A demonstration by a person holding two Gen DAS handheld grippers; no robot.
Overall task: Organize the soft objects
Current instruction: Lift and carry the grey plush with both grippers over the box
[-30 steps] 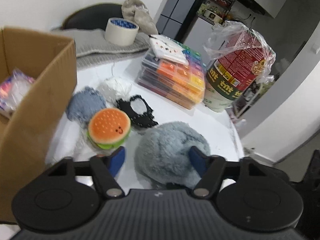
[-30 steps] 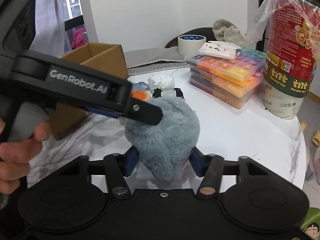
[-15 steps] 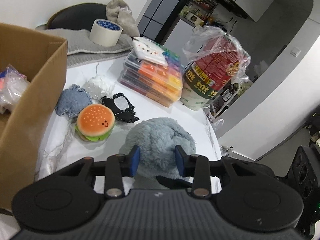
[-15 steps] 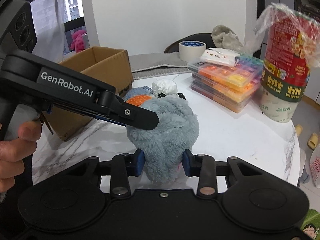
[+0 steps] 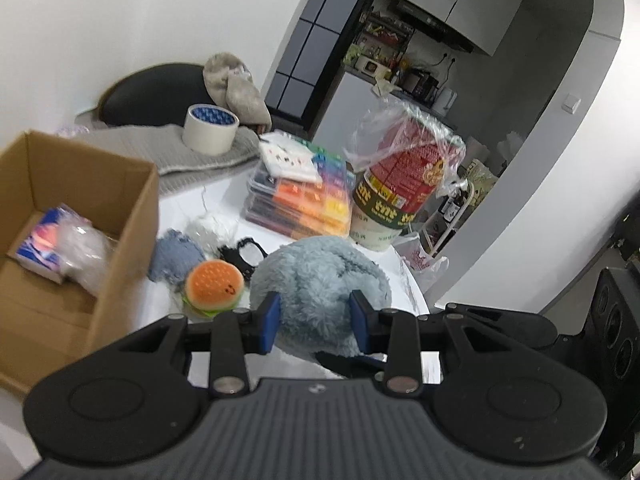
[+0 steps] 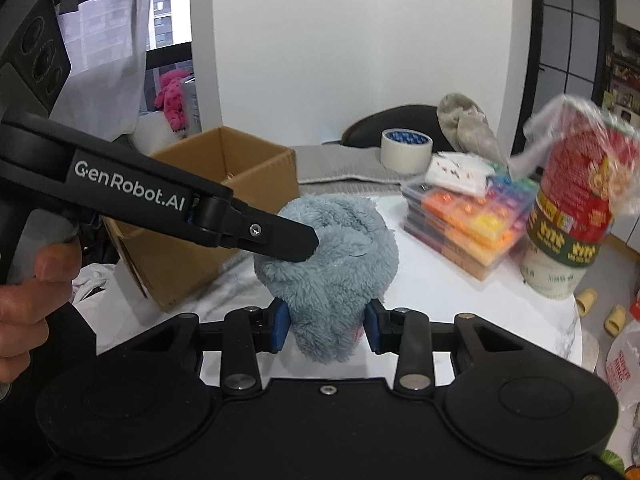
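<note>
A fluffy grey-blue plush (image 5: pixel 320 276) (image 6: pixel 332 264) hangs above the white table, pinched from two sides. My left gripper (image 5: pixel 316 322) is shut on its near end, blue pads sunk into the fur. My right gripper (image 6: pixel 325 326) is shut on its lower part. In the right wrist view the left gripper's black finger (image 6: pixel 280 240) presses into the plush's left flank. On the table lie a burger plush (image 5: pixel 214 286), a blue denim piece (image 5: pixel 174 258), a white yarn ball (image 5: pixel 212 228) and a black lace piece (image 5: pixel 244 254). An open cardboard box (image 5: pixel 132 216) (image 6: pixel 240 184) stands to the left.
The box holds a plastic-wrapped packet (image 5: pixel 56 242). Behind stand a stack of colourful bead cases (image 5: pixel 300 200), a red tub in plastic wrap (image 5: pixel 404 184), a tape roll (image 5: pixel 210 128) on a grey cloth and a chair back (image 5: pixel 156 92). A hand (image 6: pixel 32 288) grips the left handle.
Both grippers closed on the grey-blue plush and raised it off the table. The table's objects have dropped lower and farther away in both views.
</note>
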